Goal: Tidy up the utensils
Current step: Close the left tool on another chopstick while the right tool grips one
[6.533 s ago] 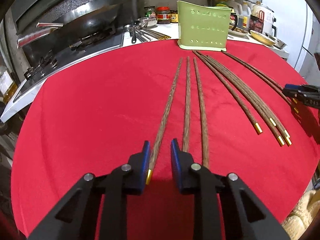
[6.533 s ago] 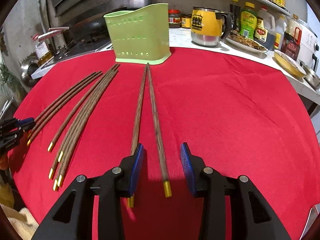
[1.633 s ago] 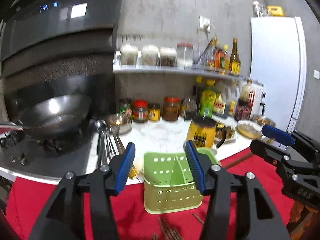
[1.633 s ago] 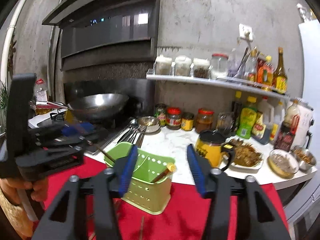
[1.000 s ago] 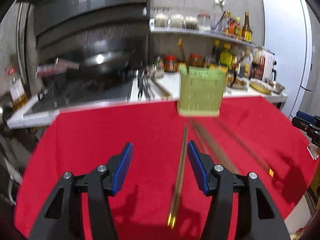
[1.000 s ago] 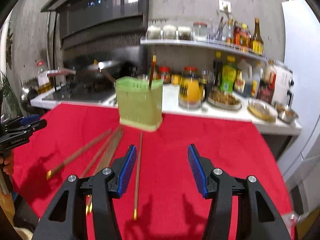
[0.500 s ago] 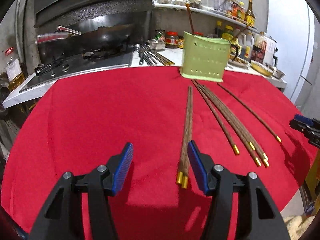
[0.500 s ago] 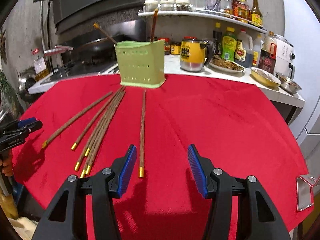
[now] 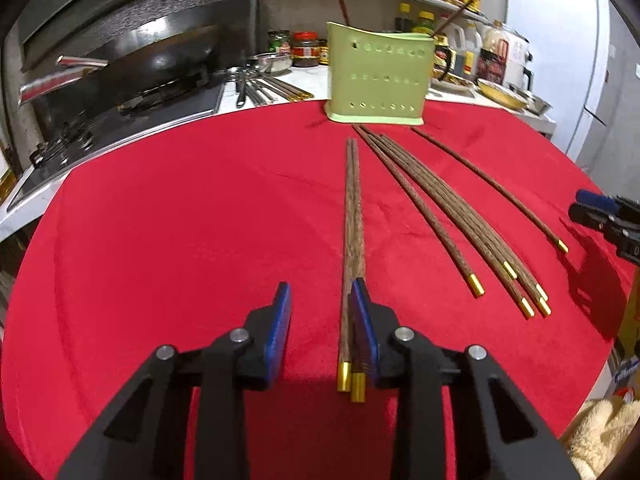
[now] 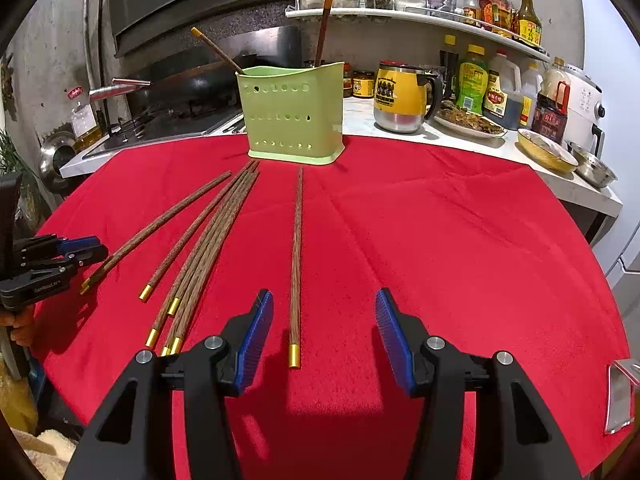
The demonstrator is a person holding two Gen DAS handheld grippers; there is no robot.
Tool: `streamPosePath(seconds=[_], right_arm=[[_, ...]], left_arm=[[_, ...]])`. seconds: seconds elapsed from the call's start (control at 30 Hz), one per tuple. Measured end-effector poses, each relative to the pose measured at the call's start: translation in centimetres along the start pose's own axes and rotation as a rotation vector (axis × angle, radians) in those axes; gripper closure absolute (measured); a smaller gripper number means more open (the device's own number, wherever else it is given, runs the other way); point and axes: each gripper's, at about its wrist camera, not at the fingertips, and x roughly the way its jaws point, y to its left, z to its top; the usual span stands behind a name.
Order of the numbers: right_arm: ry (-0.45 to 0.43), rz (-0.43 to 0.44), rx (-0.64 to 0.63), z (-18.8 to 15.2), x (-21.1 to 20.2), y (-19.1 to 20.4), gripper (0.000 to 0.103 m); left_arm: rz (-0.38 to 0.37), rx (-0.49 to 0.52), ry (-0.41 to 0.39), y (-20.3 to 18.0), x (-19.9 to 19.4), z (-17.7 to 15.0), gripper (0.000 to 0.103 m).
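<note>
left gripper (image 9: 320, 332) is down over a pair of chopsticks (image 9: 352, 248), jaws just closing in, not yet pinching; the pair hugs the right pad, gap on the left. risk: it grabs both sticks, or one rolls free. the bundle (image 9: 460, 224) lies at two o'clock, the green holder (image 9: 376, 80) at twelve. right gripper (image 10: 324, 332) hovers wide open over a single chopstick (image 10: 296, 264), which sits off toward the left pad, so a lopsided close could skid it on the red cloth (image 10: 460, 240).
</note>
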Motion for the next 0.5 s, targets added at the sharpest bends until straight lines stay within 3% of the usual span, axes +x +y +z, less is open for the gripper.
streamPosePath(seconds=[0.33, 0.43, 0.5], right_arm=[[0.04, 0.034, -0.015, -0.1, 1.2, 0.5, 0.05], [0.064, 0.043, -0.042, -0.1, 2.0, 1.3, 0.068], [0.074, 0.055, -0.058, -0.2, 2.6, 1.8, 0.074]], left_arm=[[0.091, 0.02, 0.034, 0.1, 0.8, 0.0, 0.075], [0.074, -0.013, 0.026, 0.7, 0.5, -0.3, 0.076], [0.074, -0.026, 0.019, 1.0, 0.3, -0.5, 0.077]])
